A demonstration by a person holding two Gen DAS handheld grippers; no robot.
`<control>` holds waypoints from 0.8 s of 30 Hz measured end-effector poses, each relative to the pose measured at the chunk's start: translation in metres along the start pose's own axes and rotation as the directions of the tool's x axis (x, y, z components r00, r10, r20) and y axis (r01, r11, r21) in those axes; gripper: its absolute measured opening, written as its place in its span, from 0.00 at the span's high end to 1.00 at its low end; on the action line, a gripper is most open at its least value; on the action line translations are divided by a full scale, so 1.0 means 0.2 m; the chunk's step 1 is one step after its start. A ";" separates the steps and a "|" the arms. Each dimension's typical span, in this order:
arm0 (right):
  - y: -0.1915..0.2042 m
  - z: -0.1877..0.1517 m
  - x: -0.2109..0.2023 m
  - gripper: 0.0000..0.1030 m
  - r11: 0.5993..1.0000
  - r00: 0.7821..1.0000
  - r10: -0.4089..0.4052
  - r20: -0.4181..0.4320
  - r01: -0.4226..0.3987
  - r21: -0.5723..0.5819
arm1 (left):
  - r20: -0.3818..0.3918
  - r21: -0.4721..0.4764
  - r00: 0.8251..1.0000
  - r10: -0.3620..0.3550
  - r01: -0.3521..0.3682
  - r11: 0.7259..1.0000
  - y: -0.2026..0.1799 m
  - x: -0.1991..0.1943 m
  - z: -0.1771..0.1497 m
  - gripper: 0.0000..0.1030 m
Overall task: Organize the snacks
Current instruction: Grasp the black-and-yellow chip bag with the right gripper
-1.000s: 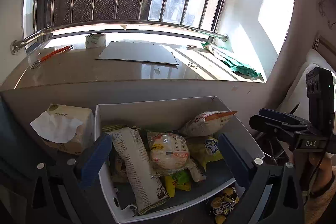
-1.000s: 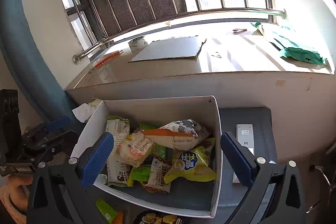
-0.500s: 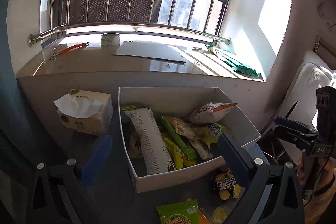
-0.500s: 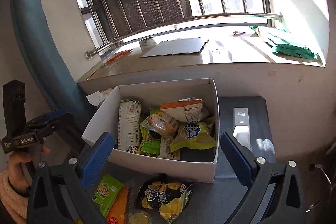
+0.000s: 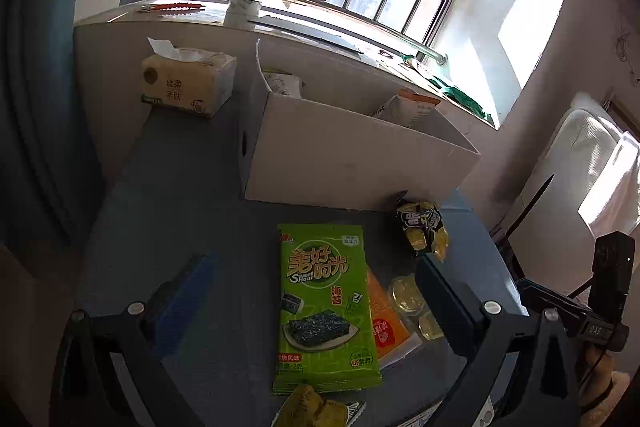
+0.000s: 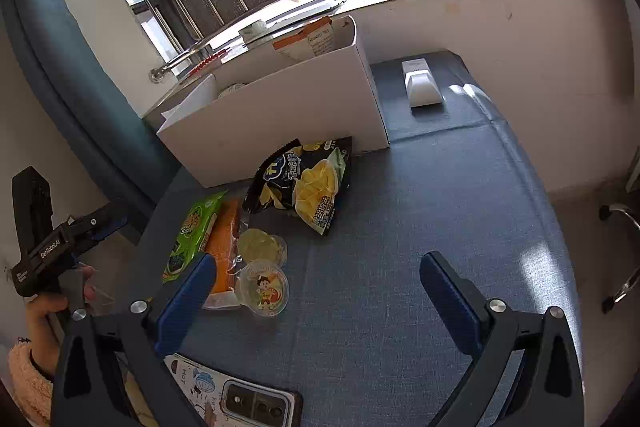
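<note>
The left tongs (image 5: 316, 301) stand wide apart with nothing between them, hovering over the near part of the blue tabletop (image 5: 192, 195). Directly between their blue pads lies a green seaweed snack packet (image 5: 326, 307), flat and face up. An orange packet (image 5: 384, 323) lies partly under its right edge, and two small clear jelly cups (image 5: 406, 297) sit just to the right of that, beside the right pad. Farther off, a black-and-yellow chip bag (image 5: 422, 227) rests against the near wall of the white cardboard box (image 5: 348, 155), from which the tops of a few snack bags stick out. A tissue pack (image 5: 188, 83) sits left of the box at the far side, under the window ledge.

The right tongs (image 6: 318, 297) are likewise spread open and empty. Just by their left pad is a jelly cup with a cartoon lid (image 6: 264, 289), touching the orange packet (image 6: 226, 239); a second cup (image 6: 262, 245) lies just beyond it. The green packet (image 6: 192, 235) lies left of the orange one. The chip bag (image 6: 304, 183) leans at the box's (image 6: 280, 111) near wall. To the right of the box, a white remote (image 6: 420, 85) lies on the tabletop. At the near edge a phone (image 6: 248, 405) lies on a printed card. At the left, a hand (image 6: 44, 307) in a fuzzy sleeve grips the other tool's handle.
</note>
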State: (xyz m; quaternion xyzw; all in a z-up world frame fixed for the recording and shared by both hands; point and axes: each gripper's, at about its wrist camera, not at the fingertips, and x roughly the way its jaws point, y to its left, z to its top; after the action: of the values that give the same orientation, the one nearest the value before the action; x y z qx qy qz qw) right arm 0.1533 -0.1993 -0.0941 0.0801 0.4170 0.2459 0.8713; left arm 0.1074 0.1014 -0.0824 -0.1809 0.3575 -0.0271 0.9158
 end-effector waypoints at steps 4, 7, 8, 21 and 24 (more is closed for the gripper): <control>0.02 -0.07 0.02 0.00 0.998 0.998 -0.035 -0.043 0.033 -0.062 | -0.050 -0.018 0.998 0.028 -0.029 0.999 0.02 0.01 -0.14 0.00; 0.02 -0.04 0.08 0.00 0.998 0.998 -0.030 -0.058 0.026 -0.062 | -0.081 -0.038 0.996 0.028 -0.031 0.999 0.02 0.03 -0.18 0.00; 0.03 -0.02 0.11 0.00 0.998 0.997 -0.028 -0.072 0.024 -0.058 | -0.079 -0.048 0.997 0.017 -0.021 0.999 0.02 0.03 -0.19 0.00; 0.07 0.24 0.45 0.00 0.999 0.995 -0.023 -0.101 0.018 -0.047 | -0.089 0.001 0.995 -0.035 0.035 0.999 -0.05 -0.02 -0.23 0.00; 0.06 0.29 0.54 0.00 1.000 0.993 0.000 -0.116 0.000 -0.006 | -0.090 0.004 0.995 -0.034 0.035 0.999 -0.05 -0.03 -0.24 0.00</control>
State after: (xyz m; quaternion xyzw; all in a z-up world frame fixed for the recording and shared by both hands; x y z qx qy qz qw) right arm 0.2512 -0.1329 -0.1263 0.0632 0.4663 0.2514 0.8458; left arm 0.0717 0.0789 -0.1069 -0.1830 0.3952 -0.0521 0.8987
